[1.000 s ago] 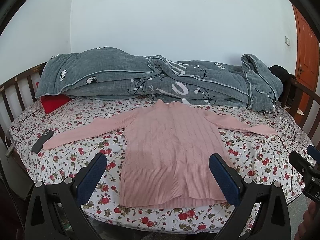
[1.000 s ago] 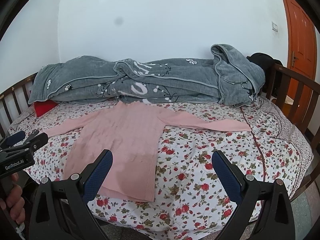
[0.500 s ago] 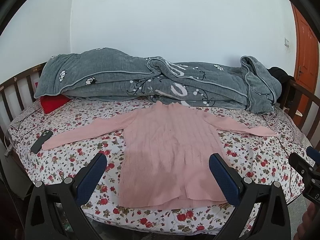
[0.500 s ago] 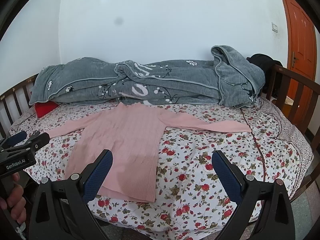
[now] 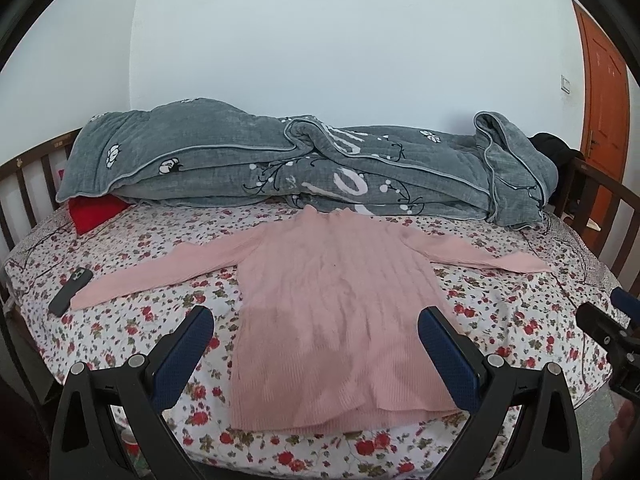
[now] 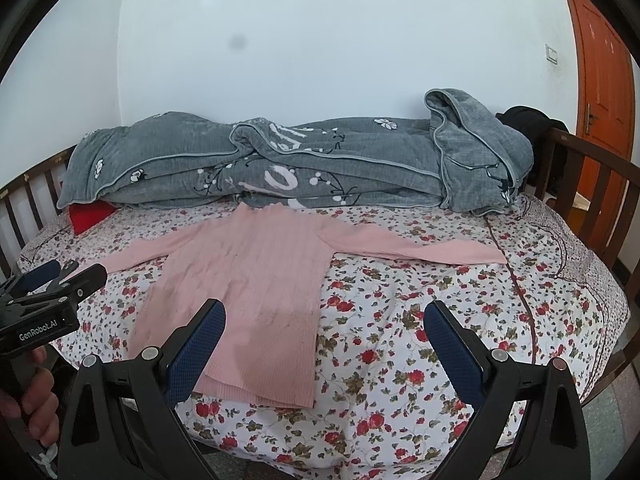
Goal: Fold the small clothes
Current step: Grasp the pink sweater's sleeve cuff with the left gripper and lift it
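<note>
On the floral-sheeted bed [image 5: 120, 320], pink sweater [image 5: 336, 320] lies flat, sleeves spread, collar toward the grey quilt [image 5: 304, 168]. Dark phone [image 5: 70, 292] just beside the sweater's left cuff. Left gripper [image 5: 316, 344] and right gripper [image 6: 324, 340] both wide open, above the sweater's hem side, holding nothing.

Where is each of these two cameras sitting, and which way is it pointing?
Left wrist: rides the left tool, faces the pink sweater squarely across the bed; its open blue fingers show, plus the other tool at right.
Right wrist: rides the right tool, further right, sweater off-centre left; its open fingers, the left tool and a hand show.
Shared: sweater, grey quilt, orange door.
</note>
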